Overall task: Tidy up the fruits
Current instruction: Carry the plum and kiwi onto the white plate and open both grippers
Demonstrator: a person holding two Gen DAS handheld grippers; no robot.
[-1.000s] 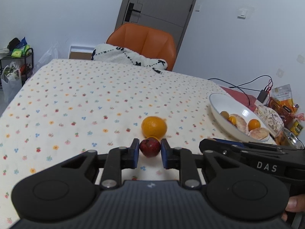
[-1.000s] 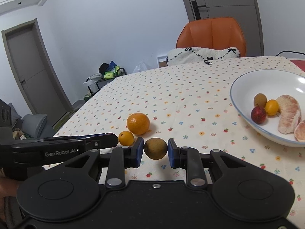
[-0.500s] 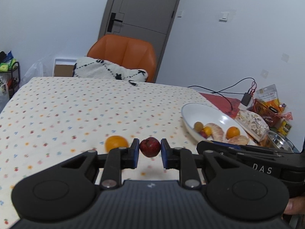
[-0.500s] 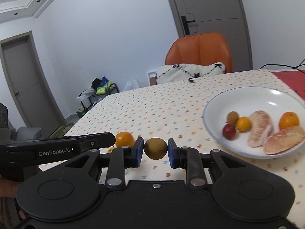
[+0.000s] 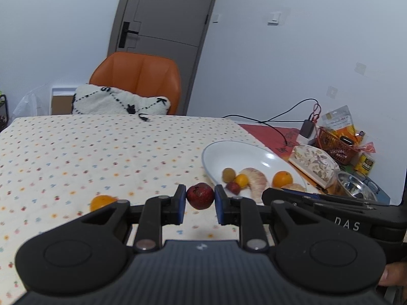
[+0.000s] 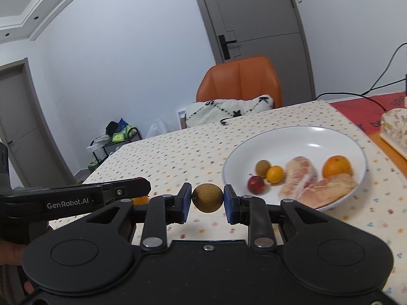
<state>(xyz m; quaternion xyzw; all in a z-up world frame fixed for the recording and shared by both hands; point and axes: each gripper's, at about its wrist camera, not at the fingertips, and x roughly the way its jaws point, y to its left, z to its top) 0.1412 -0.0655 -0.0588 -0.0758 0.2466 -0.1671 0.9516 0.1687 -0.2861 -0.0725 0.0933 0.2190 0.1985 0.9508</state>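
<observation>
Both grippers have swung toward the white bowl [image 6: 361, 152] since a second ago, each carrying its fruit off the tablecloth; the bowl now sits nearer in both views.

Left gripper [image 5: 200, 201]: blue pads clamped on a small dark red fruit [image 5: 200, 195], held above the floral tablecloth [image 5: 76, 157], just short of the bowl's near rim.

Right gripper [image 6: 207, 198]: pads pinched on a brownish-green round fruit [image 6: 207, 197], likewise in the air, beside the bowl's left edge.

Bowl contents: one brownish-green fruit [image 6: 262, 167], one small orange citrus [image 6: 274, 174], one red fruit [image 6: 256, 184], two peeled pomelo pieces [image 6: 300, 175], one orange [image 6: 337, 166].

Left behind on the cloth: one orange [image 5: 101, 201], partly hidden by the left gripper's body.

Judgement: both carried fruits look ready for release into the bowl; the remaining orange is next.
</observation>
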